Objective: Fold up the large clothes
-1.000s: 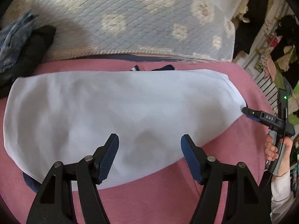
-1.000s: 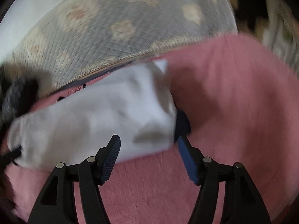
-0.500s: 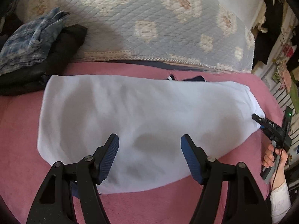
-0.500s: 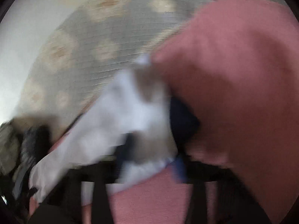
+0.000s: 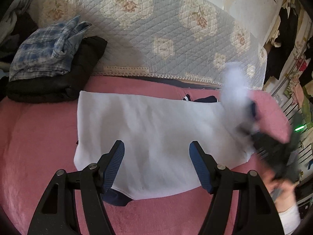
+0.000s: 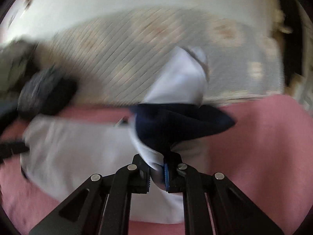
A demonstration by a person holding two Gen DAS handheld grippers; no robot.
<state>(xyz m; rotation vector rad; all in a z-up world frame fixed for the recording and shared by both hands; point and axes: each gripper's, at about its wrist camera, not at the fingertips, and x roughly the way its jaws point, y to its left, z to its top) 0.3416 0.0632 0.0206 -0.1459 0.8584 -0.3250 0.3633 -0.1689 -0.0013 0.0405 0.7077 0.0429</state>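
Note:
A large white garment (image 5: 152,129) with navy parts lies flat on the pink blanket (image 5: 39,137). My left gripper (image 5: 156,144) hovers open over its near edge with nothing between its pads. In the right wrist view my right gripper (image 6: 157,168) has its jaws closing on the garment's right end (image 6: 150,156), with white cloth pinched between the blue pads. That end is lifted: a navy fold (image 6: 182,125) and a white flap (image 6: 180,82) stand above the blanket (image 6: 264,146). In the left wrist view the right gripper (image 5: 252,135) is a dark blur at the raised corner.
A blue plaid shirt (image 5: 47,52) lies on a black garment (image 5: 58,82) at the back left. A quilted floral cover (image 5: 156,29) rises behind the blanket. Hanging clothes (image 5: 283,39) crowd the right side. A hand (image 5: 281,192) holds the right gripper.
The right gripper has shut on the garment's right end and lifted it up and toward the left. The left gripper has drifted, still open, and the clothes pile has come into view.

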